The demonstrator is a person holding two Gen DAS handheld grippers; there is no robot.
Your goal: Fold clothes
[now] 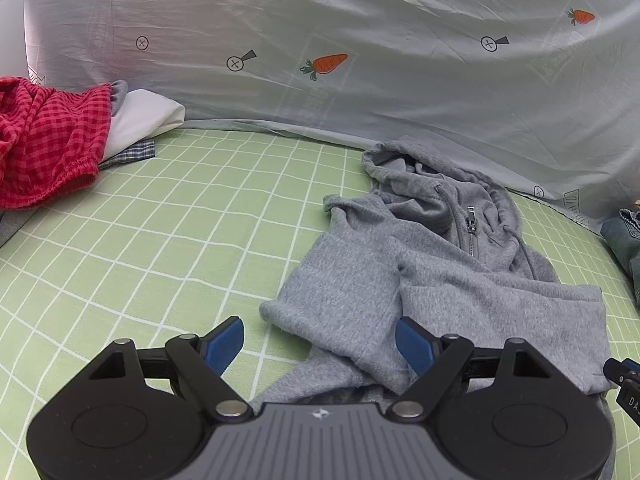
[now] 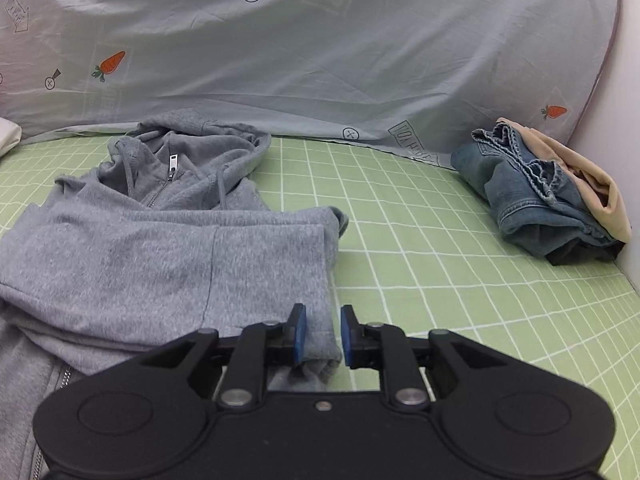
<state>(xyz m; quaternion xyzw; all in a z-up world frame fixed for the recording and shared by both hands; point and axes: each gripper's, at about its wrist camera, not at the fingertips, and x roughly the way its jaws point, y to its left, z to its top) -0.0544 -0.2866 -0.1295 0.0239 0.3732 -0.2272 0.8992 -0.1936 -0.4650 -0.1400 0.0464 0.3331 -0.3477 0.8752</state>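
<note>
Grey zip hoodie (image 1: 432, 272) is lying on the green grid-patterned bed sheet (image 1: 168, 240), partly folded: both sleeves are crossing over the chest, hood bunching at the far end toward the carrot-print cover (image 1: 360, 40). Zipper pull is showing at the collar, drawstrings trailing down.

Left claw (image 1: 320, 344) is standing wide open, blue pads well apart. The right pad is resting on or just over the near sleeve fabric; the left pad is sitting over bare sheet. Nothing gripped.

Right claw (image 2: 323, 334) is narrowed to a small gap, with the sleeve cuff (image 2: 318, 360) sitting between the pads. Pads are not visibly pressing the cloth; contact probably light, view too low to confirm.

Surroundings, left wrist view: red checked garment (image 1: 44, 140) is heaped at the far left on a white folded item (image 1: 140, 120), with a scrap of blue plaid (image 1: 132, 152) beneath. Right wrist view: folded denim (image 2: 528, 200) is stacked with a beige piece (image 2: 592, 192) at the far right, against a white wall, well apart from the hoodie. Open sheet is lying between hoodie and both piles.
</note>
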